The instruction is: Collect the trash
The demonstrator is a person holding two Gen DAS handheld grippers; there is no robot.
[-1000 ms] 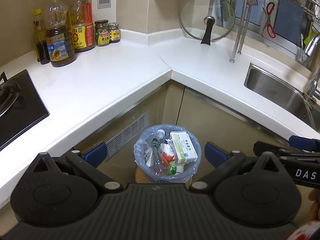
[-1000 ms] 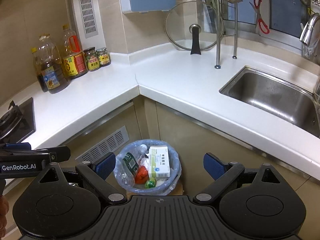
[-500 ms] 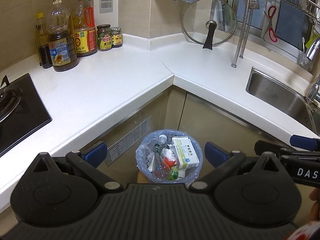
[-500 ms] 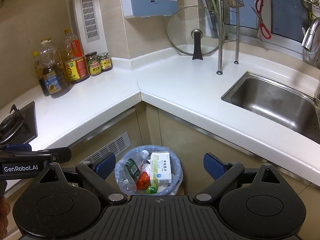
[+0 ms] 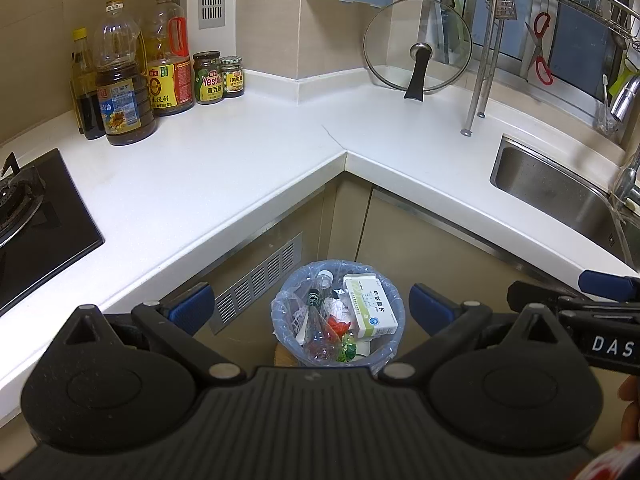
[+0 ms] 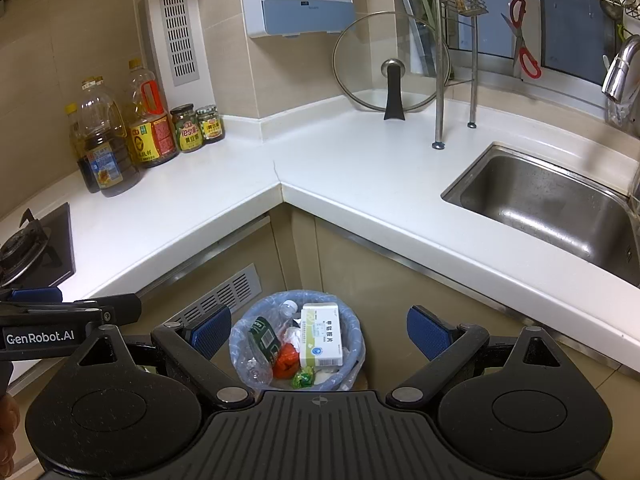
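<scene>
Over the last second we have drawn both views back and up: the trash bin (image 5: 338, 316) now looks smaller and more of the countertop (image 5: 224, 168) shows. We judge the collecting done, since no loose trash lies on the counter. The left gripper (image 5: 310, 306) and right gripper (image 6: 318, 330) are both spread wide and empty, high above the bin on the floor in the cabinet corner. Its plastic liner holds a white box (image 6: 322, 336), a clear bottle (image 6: 260, 344) and red and green wrappers. The sink (image 6: 552, 204) is empty.
</scene>
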